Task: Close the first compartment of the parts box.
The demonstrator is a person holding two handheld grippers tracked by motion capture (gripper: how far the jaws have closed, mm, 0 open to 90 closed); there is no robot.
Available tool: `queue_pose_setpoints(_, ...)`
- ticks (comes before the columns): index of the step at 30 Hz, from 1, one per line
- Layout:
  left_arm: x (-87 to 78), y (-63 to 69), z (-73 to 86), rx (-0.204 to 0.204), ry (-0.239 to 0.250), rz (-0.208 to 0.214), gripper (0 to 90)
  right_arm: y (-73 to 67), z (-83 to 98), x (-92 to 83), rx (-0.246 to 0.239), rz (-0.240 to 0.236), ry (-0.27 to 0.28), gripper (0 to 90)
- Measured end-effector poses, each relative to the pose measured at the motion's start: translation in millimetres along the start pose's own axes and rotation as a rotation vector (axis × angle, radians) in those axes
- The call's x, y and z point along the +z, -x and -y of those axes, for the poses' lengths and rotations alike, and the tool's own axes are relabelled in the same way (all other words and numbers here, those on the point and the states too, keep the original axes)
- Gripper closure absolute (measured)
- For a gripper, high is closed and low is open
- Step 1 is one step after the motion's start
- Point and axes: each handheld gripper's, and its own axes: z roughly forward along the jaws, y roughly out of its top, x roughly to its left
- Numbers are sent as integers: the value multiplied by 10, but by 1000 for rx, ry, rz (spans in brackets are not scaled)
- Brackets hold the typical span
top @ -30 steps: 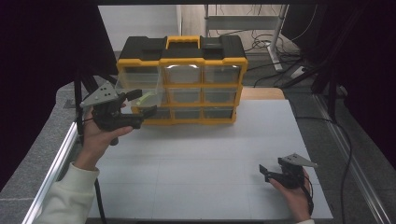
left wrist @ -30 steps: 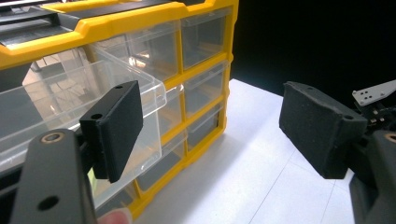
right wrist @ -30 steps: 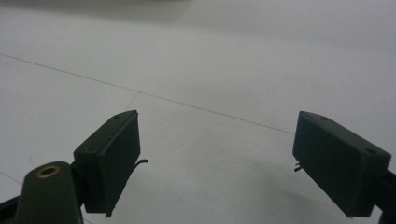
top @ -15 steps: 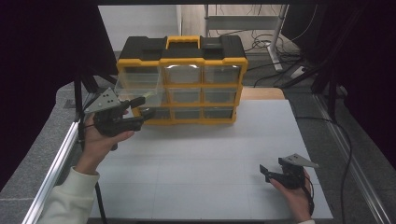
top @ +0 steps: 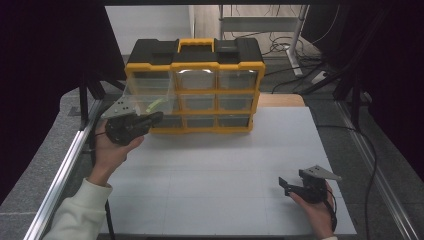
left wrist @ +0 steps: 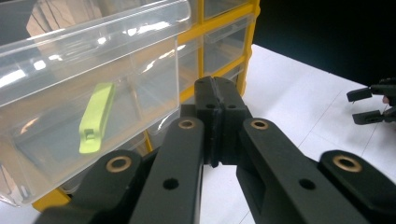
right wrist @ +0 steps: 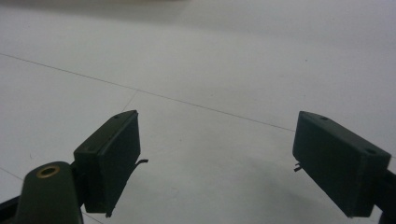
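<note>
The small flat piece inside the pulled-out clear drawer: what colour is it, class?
The piece is lime green, clearest in the left gripper view.

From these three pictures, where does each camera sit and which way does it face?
High view: above the person's side, looking forward and down on the white table and the yellow drawer cabinet; both forearms and hands enter from below.
Left gripper view: on the left gripper, jaws shut on nothing, beside a pulled-out clear drawer with a green piece.
Right gripper view: on the right gripper, jaws open, facing bare table.
Shared: the high and left gripper views both show the drawer and the right gripper.
</note>
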Motion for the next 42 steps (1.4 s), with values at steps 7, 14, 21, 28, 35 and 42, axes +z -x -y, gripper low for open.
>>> queue_pose_setpoints(7, 16, -49, 1, -10, -4, -25, 891, 4, -1, -2, 1, 1, 2, 153)
queue_pose_setpoints(14, 39, -132, 15, -34, -1, -49, 891, 4, 0, -1, 0, 1, 2, 153)
queue_pose_setpoints(21, 68, -189, 0, -46, -2, -67, 891, 2, -1, 1, 0, 1, 1, 153)
queue_pose_setpoints(28, 85, -218, -17, -51, -2, -73, 891, 3, 0, 0, 0, 1, 1, 153)
queue_pose_setpoints(35, 102, -233, -35, -49, -3, -76, 891, 3, -1, 1, 1, 0, 0, 153)
queue_pose_setpoints(42, 117, -241, -56, -43, -7, -77, 891, 3, -1, 0, 1, 1, 1, 153)
